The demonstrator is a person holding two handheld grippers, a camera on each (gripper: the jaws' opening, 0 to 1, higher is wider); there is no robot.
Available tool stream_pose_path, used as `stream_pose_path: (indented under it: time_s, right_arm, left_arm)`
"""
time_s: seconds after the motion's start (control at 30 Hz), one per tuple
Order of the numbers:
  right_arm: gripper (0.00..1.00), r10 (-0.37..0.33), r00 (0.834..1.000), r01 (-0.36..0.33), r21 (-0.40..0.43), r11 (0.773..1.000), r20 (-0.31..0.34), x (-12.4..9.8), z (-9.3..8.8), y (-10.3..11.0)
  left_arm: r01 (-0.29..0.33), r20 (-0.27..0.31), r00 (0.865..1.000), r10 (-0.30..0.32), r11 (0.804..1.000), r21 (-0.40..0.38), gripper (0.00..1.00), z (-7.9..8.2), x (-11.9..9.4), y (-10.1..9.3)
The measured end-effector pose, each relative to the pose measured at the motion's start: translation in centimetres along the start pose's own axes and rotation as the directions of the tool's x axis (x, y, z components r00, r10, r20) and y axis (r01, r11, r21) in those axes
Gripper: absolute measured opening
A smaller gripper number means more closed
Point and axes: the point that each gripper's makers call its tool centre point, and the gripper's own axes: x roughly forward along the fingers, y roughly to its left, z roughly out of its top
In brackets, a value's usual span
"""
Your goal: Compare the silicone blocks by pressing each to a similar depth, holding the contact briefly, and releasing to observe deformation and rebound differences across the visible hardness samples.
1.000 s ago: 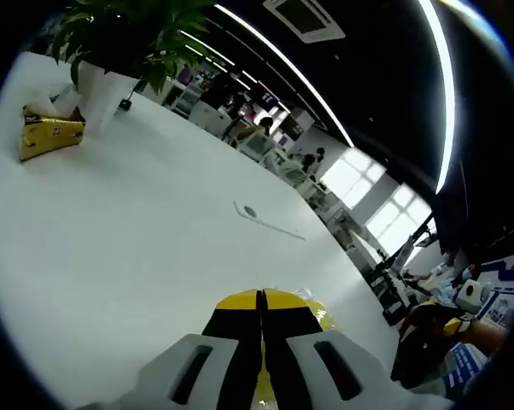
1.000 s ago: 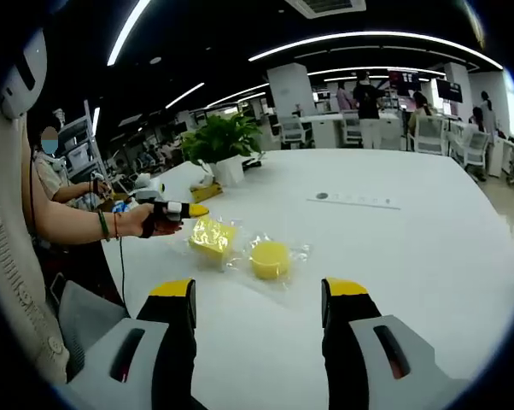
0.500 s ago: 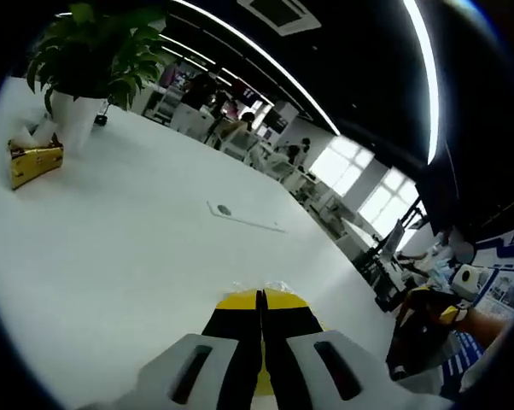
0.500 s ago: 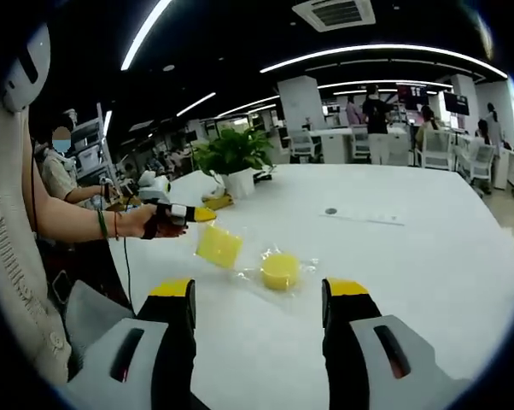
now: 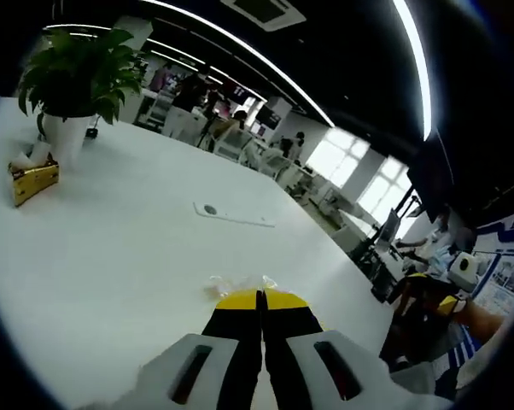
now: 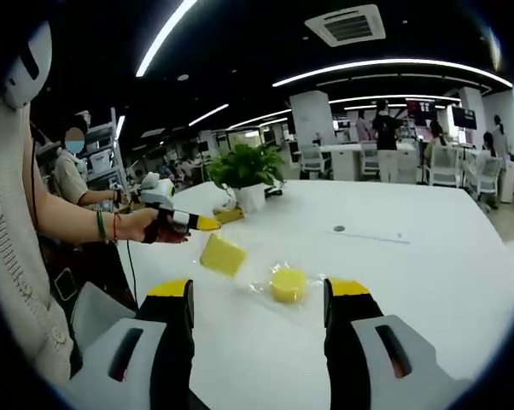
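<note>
Square block (image 6: 224,254): hangs off the desk (image 6: 428,273), pinched by your left gripper (image 6: 207,224), jaws pressed together.
Round block (image 6: 289,284): bagged, lying ahead between your right gripper (image 6: 259,295) jaws, spread wide.

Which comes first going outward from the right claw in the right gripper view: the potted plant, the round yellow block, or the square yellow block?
1. Round yellow block, lying in clear wrap on the table just ahead of the right claw.
2. Square yellow block, farther back on the left, at the tip of the left claw.
3. Potted plant, far back on the table.
</note>
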Motion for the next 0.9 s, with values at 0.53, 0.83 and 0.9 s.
stream_pose_path:
  time_s: [0.53,0.83,0.9]
  right_arm:
    - [0.64,0.082,0.996,-0.081,-0.066,0.995,0.019,-0.3,1.8,1.3]
    - [0.67,0.142,0.990,-0.141,-0.121,0.983,0.000,0.1,3.3,1.9]
    - [0.69,0.157,0.988,-0.157,-0.126,0.980,-0.009,0.4,3.7,2.1]
  left_arm:
    - [0.064,-0.054,0.997,-0.055,0.980,0.187,0.00,1.7,-1.9,-5.5]
    - [0.138,-0.079,0.990,-0.120,0.953,0.269,0.00,2.5,-2.2,-10.1]
    - [0.151,-0.081,0.988,-0.133,0.948,0.279,0.00,2.7,-2.3,-10.8]
